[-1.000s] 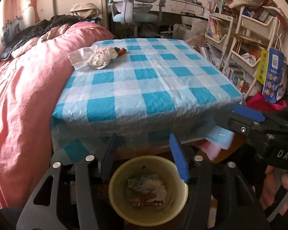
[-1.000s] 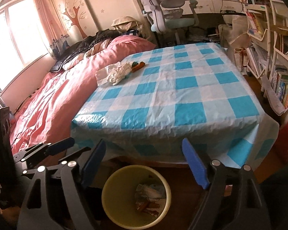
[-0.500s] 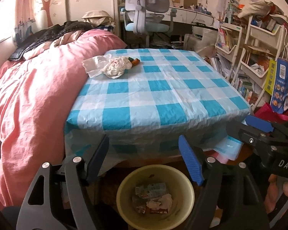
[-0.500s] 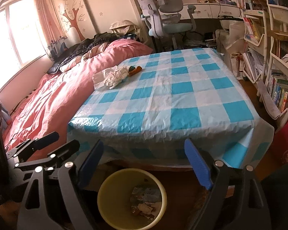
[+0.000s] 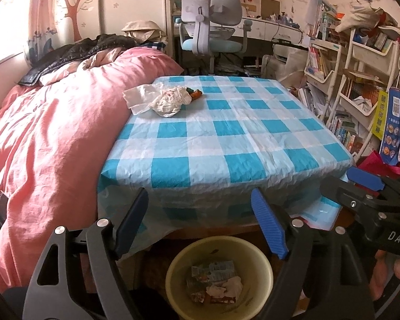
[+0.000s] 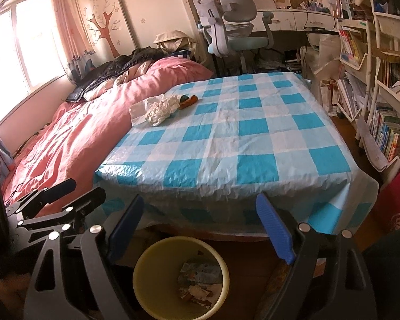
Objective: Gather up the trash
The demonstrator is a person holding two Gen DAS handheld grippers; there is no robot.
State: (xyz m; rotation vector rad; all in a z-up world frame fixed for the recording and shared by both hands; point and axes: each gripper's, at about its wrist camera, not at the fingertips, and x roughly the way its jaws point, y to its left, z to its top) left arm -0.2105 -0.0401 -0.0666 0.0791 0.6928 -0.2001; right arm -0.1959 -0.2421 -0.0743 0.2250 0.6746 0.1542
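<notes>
Both my claws hang wide and empty over the yellow bin (image 5: 218, 274) at the bottom of the frame; my left claw (image 5: 200, 222) has just been spreading its jaws with nothing between them, and my right claw (image 6: 200, 226) stands just as wide. The trash left to collect sits in the upper left of the worktop (image 5: 226, 144): a crumpled white paper wad (image 5: 170, 101) lying against a flat white tissue sheet (image 5: 138, 97), with a small orange and green scrap (image 5: 194, 94) just beside them. The risks I judge from here come from the materials. The checked cover is thin, crinkled, glossy plastic, so a claw closing low on the wad could pinch the cover and drag it. The wad is light and springy and the sheet is limp and flat, so a shallow pinch may take only one, or let a piece slip out on the way back to the round, smooth-walled bin. The pile lies right at the edge by the soft pink quilt (image 5: 53, 138), so a nudge could push it off into the folds.
</notes>
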